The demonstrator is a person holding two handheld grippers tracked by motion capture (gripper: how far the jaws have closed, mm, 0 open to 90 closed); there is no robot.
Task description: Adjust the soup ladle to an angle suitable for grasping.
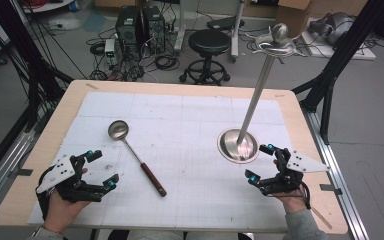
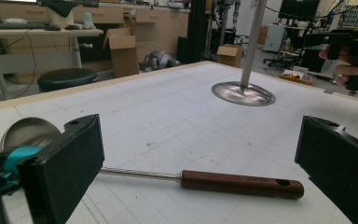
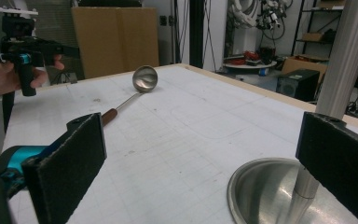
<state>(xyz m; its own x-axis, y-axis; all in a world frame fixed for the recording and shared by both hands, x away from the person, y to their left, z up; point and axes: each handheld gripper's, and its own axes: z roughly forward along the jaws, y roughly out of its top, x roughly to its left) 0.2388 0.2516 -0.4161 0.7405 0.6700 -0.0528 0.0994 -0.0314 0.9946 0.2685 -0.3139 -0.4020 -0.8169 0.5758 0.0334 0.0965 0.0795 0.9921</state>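
Observation:
A steel ladle [image 1: 130,148] with a brown wooden handle [image 2: 242,184] lies on the white mat, bowl toward the far left. A tall metal rack stand [image 1: 238,145] with a round dish base and hooks at its top rises at the right. My left gripper [image 1: 102,168] rests low at the near left, jaws wide open, with the ladle handle just beyond its fingertips. At the near right, beside the stand's base, my right gripper [image 1: 259,163] also stands open and holds nothing. The ladle [image 3: 140,84] shows far off in the right gripper view, the stand base [image 3: 279,196] close between the jaws.
The white gridded mat [image 1: 190,120] covers most of the wooden table [image 1: 40,150]. Beyond the far edge stand a black stool [image 1: 208,47], computer towers [image 1: 140,27] and cables. Black frame struts [image 1: 337,60] rise at the right.

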